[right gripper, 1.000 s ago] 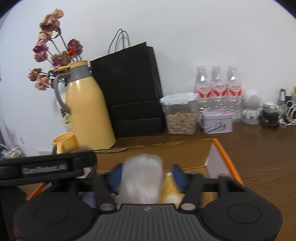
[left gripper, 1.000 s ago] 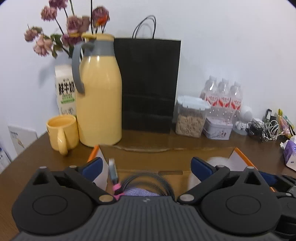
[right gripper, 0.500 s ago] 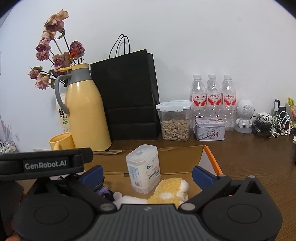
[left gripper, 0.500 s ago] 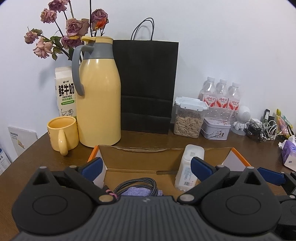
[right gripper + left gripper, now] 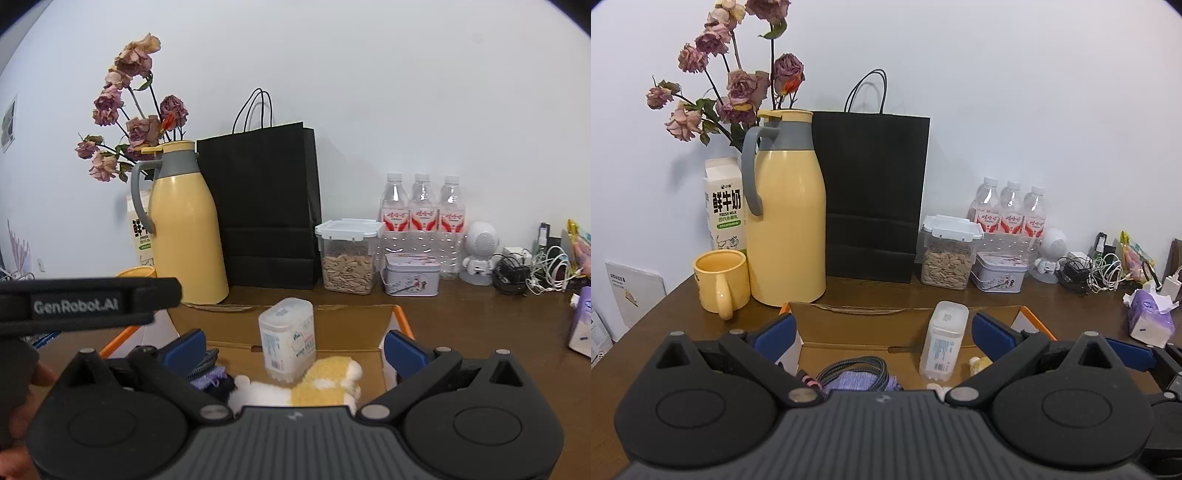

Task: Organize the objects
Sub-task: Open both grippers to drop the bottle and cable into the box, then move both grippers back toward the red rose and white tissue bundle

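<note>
An open cardboard box (image 5: 849, 325) with orange edges sits on the wooden table, also in the right wrist view (image 5: 354, 328). Inside stand a white plastic container (image 5: 943, 345) (image 5: 288, 338), a coiled braided cable (image 5: 857, 371) on a purple cloth (image 5: 857, 382), and a white and yellow plush toy (image 5: 314, 384). My left gripper (image 5: 882, 334) is open and empty above the box. My right gripper (image 5: 293, 345) is open and empty above the plush toy. The left gripper's body (image 5: 85, 301) shows at the left of the right wrist view.
Behind the box stand a yellow thermos jug (image 5: 785, 210), yellow mug (image 5: 720, 280), milk carton (image 5: 726, 206), dried flowers (image 5: 727, 85), black paper bag (image 5: 871, 195), seed jar (image 5: 947, 254), tin (image 5: 997, 273), three water bottles (image 5: 1010, 214), cables (image 5: 1093, 271) and a tissue pack (image 5: 1148, 317).
A second ago my right gripper was shut on the plush toy and white container; it opened and left them in the box. Both grippers have lifted and pulled back.
</note>
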Motion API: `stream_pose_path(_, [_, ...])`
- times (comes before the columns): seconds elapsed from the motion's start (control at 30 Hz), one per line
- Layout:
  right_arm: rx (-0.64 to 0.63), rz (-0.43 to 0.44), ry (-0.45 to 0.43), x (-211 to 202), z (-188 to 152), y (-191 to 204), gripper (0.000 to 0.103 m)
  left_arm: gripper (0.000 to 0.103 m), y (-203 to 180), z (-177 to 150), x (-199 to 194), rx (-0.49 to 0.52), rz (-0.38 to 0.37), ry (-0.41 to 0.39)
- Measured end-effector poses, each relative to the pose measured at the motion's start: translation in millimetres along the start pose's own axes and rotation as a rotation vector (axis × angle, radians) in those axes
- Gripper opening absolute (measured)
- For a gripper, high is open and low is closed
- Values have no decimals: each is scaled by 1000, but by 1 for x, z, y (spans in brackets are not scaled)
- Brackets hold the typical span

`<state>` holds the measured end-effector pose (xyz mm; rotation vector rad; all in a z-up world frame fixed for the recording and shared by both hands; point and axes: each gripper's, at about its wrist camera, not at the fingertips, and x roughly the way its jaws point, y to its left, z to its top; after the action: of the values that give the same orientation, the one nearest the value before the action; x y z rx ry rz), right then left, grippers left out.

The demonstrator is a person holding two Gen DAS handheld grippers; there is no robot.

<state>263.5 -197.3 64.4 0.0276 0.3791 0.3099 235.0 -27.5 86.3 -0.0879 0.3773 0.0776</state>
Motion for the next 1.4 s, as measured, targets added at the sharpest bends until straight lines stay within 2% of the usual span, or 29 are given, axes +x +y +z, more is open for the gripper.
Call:
stream_pose_path(0.3, [-14,-9,26,-44,-17,-17,103,103,1,-13,-36,26,9,18])
stream_pose_path(0.73, [-25,-35,117,-78,-61,-48,103,103,17,-54,-57,40,36,122])
stream_pose_path(1.03, [-39,19,203,-64,-95,-35,103,103,22,-86,-54,45,45,210])
stream_pose_path(1.4, [-66,1,266,-31,-107,-18,103,103,28,-108,-44,14,24,264])
